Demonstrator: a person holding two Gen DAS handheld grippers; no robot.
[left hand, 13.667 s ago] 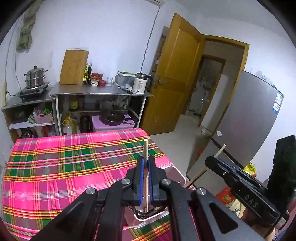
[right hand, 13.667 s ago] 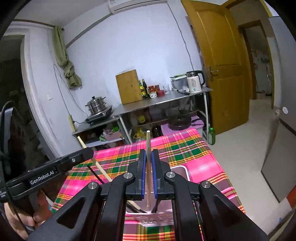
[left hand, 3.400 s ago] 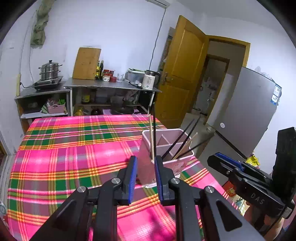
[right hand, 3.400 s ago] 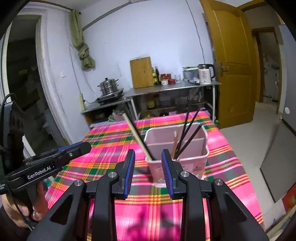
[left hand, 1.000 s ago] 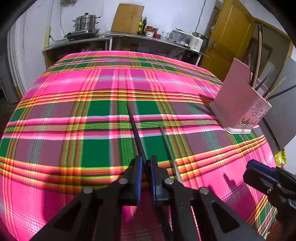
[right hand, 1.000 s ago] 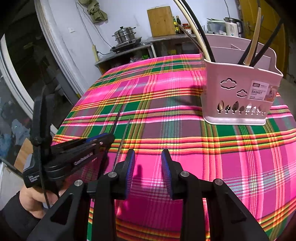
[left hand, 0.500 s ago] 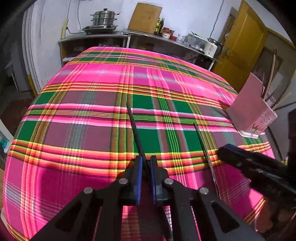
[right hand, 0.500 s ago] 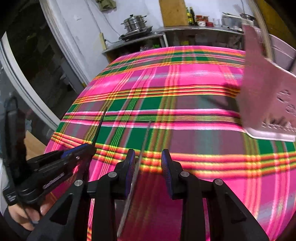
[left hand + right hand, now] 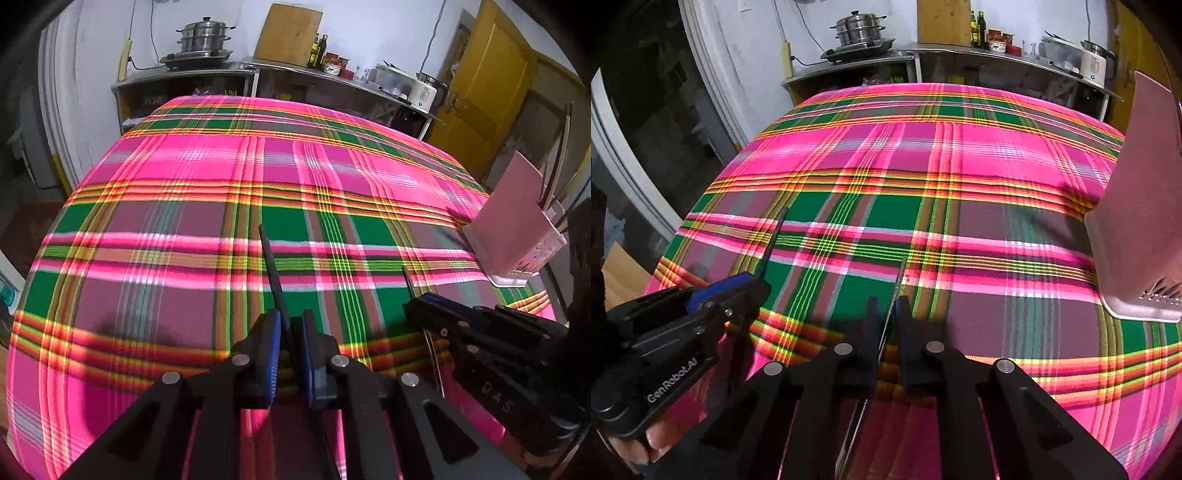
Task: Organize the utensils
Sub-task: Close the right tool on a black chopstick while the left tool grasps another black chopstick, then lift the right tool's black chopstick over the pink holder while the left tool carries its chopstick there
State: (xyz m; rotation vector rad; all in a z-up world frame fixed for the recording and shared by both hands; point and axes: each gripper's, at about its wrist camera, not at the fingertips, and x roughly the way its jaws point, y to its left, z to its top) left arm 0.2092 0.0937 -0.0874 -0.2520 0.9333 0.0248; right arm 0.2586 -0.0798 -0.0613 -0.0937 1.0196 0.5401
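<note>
My left gripper (image 9: 289,325) is shut on a black chopstick (image 9: 271,269) that points forward over the plaid tablecloth; it also shows in the right wrist view (image 9: 772,240). My right gripper (image 9: 888,314) is shut on a second thin dark chopstick (image 9: 897,288), whose tip shows in the left wrist view (image 9: 407,281). The pink utensil basket (image 9: 517,218) stands at the table's right side with several chopsticks upright in it; its wall shows in the right wrist view (image 9: 1145,206).
The plaid tablecloth (image 9: 221,184) covers the table. Behind it a steel counter (image 9: 280,70) carries a steamer pot (image 9: 203,37), a cutting board (image 9: 290,33), bottles and a kettle (image 9: 424,94). A yellow door (image 9: 487,85) is at right.
My right gripper has shut on the second chopstick on the cloth. My left gripper still holds the black chopstick and has lifted it slightly.
</note>
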